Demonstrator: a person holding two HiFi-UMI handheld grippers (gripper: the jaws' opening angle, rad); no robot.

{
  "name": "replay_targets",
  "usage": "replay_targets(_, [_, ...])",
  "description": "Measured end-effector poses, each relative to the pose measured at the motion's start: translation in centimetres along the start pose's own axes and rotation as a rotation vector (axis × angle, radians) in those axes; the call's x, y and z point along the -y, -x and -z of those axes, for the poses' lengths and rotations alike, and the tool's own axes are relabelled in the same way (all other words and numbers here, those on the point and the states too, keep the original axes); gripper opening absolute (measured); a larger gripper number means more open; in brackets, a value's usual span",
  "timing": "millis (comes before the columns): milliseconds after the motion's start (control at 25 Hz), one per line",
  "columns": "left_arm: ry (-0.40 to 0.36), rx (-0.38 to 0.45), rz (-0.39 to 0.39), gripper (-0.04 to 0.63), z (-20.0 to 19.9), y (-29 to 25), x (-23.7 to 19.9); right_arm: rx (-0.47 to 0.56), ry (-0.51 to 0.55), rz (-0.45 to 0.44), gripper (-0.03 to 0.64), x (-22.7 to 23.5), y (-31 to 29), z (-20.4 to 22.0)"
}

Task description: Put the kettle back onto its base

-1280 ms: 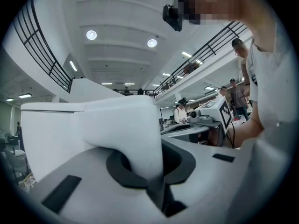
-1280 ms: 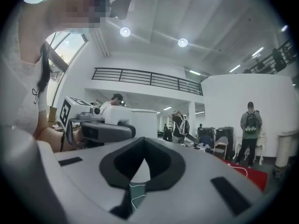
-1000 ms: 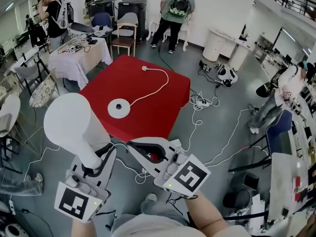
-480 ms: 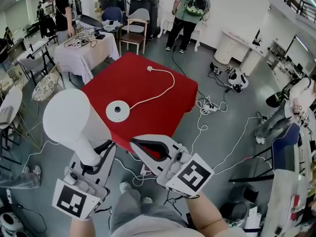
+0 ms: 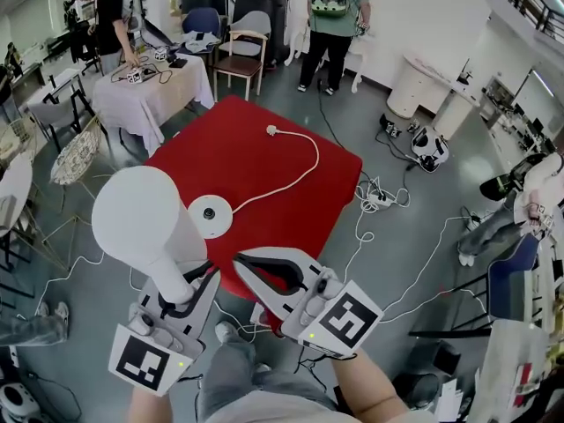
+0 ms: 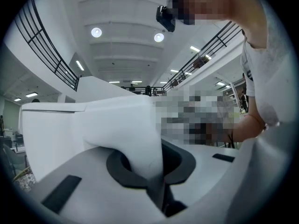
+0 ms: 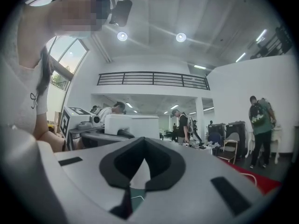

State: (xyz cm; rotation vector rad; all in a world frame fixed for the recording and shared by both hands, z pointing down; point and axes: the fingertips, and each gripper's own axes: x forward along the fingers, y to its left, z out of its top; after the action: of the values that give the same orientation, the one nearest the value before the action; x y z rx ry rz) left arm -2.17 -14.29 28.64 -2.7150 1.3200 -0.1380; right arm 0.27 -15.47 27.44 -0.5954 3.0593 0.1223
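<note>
In the head view the white kettle [image 5: 145, 223] hangs by its handle in my left gripper [image 5: 189, 293], just over the near left edge of the red table [image 5: 282, 179]. Its round white base [image 5: 210, 216] lies flat on the table, right beside the kettle body, and a white cord [image 5: 295, 170] runs from it to a plug at the far side. The left gripper view shows the jaws clamped on the kettle handle [image 6: 135, 139]. My right gripper [image 5: 242, 263] is shut and empty, level, close to the right of the left one. In the right gripper view its jaws [image 7: 140, 171] meet, with the kettle [image 7: 131, 125] off to the left.
A white-clothed table [image 5: 150, 86] with small items, a wooden chair [image 5: 238, 55] and two dark bins stand behind the red table. People stand at the back. Cables and a power strip [image 5: 379, 196] lie on the floor to the right. A wire chair [image 5: 75, 157] stands on the left.
Both grippers have moved forward and slightly down toward the red table, carrying the kettle. The kettle now sits right beside the base in the head view. Neither grip has changed.
</note>
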Motion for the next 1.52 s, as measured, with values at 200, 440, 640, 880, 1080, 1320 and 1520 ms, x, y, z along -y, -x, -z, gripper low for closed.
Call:
replay_targets(200, [0.021,-0.002,0.041,0.034,2.9,-3.2,-2.6,-0.014,-0.006,0.010,0.006,3.2,-2.4,2.3])
replay_targets(440, [0.023,-0.020,0.083,0.034,6.7,-7.2,-5.4,-0.013,-0.017,0.034,0.006,6.8,-4.7,5.2])
replay_targets(640, [0.046,-0.013,0.103,0.034,10.0,-9.7,-7.0,-0.026,-0.031,0.060,0.006,8.8,-5.8,8.0])
replay_targets(880, [0.052,-0.022,0.138,0.034,13.2,-12.5,-7.7,-0.038,-0.030,0.096,0.006,10.2,-5.6,10.5])
replay_targets(1080, [0.053,-0.020,0.156,0.034,14.9,-14.5,-7.5,-0.047,-0.020,0.131,0.006,11.1,-4.5,11.5])
replay_targets(1320, [0.056,-0.020,0.163,0.034,15.6,-15.9,-7.5,-0.050,-0.019,0.146,0.006,11.4,-3.8,11.6])
replay_targets(1520, [0.069,-0.033,0.180,0.034,16.2,-16.6,-7.1,-0.051,-0.024,0.142,0.006,11.5,-3.4,11.2])
